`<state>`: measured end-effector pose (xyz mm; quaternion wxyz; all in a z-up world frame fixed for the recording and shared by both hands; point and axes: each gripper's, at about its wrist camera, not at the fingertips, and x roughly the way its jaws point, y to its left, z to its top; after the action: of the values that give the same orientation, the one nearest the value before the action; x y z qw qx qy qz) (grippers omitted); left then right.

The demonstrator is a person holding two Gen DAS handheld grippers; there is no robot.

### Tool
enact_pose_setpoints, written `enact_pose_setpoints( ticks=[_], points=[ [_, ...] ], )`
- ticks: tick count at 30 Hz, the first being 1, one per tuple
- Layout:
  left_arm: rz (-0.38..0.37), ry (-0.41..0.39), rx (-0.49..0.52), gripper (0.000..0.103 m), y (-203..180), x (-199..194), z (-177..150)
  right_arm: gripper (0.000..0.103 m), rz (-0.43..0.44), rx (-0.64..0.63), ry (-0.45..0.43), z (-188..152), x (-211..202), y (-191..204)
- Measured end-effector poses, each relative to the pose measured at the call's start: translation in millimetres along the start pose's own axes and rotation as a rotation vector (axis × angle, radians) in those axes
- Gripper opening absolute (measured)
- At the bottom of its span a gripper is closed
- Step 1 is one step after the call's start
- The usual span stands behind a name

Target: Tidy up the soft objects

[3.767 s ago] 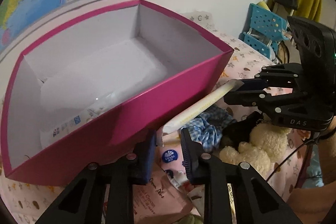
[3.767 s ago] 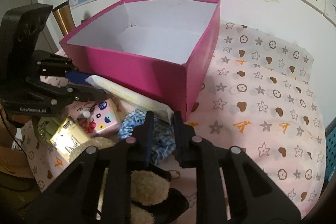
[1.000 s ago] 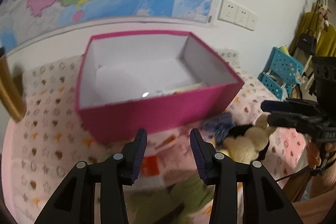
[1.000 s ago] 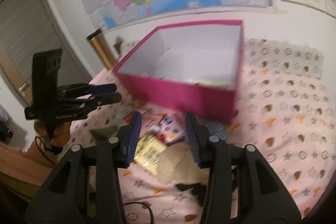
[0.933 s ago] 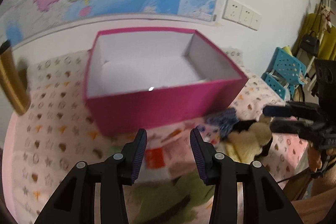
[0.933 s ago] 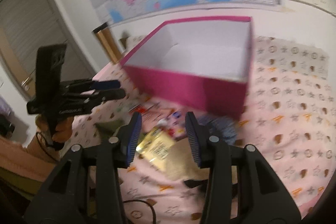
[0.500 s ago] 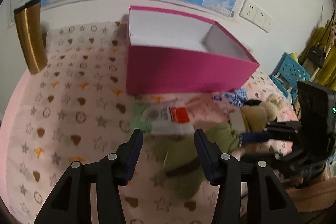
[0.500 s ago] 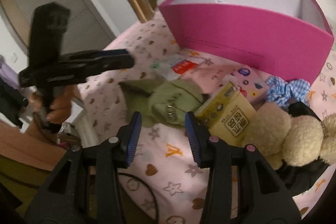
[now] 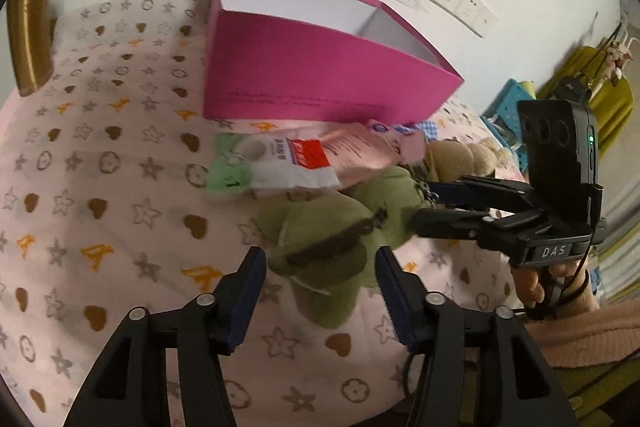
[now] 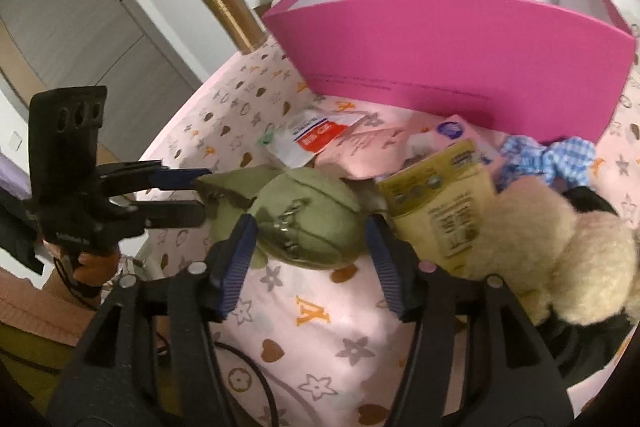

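Observation:
A green soft pouch [image 9: 320,247] with a metal clasp [image 10: 304,215] lies on the pink patterned cloth in front of the magenta box [image 9: 320,79] [image 10: 460,55]. My left gripper [image 9: 316,267] straddles one end of it, jaws closing, pads beside the fabric. It shows at the left of the right wrist view, left gripper [image 10: 202,193] with the pouch's flap between its tips. My right gripper [image 10: 310,239] straddles the other end, jaws opening wide; it shows as right gripper [image 9: 424,205] in the left wrist view.
A cream teddy bear [image 10: 560,247], a yellow packet [image 10: 440,203], a blue checked cloth [image 10: 548,159], a pink packet [image 10: 360,147] and a white-and-red packet [image 9: 288,163] lie close around the pouch. A gold tumbler [image 10: 232,15] stands left of the box.
Both grippers have come down from facing the box to the green pouch, which now lies between each pair of fingers. The right gripper's jaws have spread wider.

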<state>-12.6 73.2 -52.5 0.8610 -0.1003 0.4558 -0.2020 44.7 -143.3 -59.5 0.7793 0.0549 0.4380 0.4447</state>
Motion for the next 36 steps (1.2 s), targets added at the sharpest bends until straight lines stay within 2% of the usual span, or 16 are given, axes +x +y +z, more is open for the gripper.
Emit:
enact_pose_setpoints(
  ticks=[1, 8, 17, 22, 28, 36],
  points=[
    [-0.007, 0.004, 0.003, 0.045, -1, 1, -1, 0.058, -0.004, -0.003, 0.005, 0, 3, 2],
    [-0.003, 0.006, 0.006, 0.044, -6, 3, 0, 0.054, -0.030, -0.019, -0.007, 1, 1, 12],
    [0.019, -0.111, 0.064, 0.044, -21, -36, 19, 0.053, -0.038, -0.104, -0.088, 22, -33, 38],
    [0.044, -0.180, 0.120, 0.044, -30, -51, 45, 0.053, -0.051, -0.122, -0.142, 44, -50, 40],
    [0.097, -0.268, 0.200, 0.045, -43, -61, 91, 0.053, -0.094, -0.145, -0.224, 84, -68, 38],
    [0.140, -0.310, 0.220, 0.046, -40, -50, 147, 0.053, -0.134, -0.130, -0.262, 134, -66, 13]
  ],
)
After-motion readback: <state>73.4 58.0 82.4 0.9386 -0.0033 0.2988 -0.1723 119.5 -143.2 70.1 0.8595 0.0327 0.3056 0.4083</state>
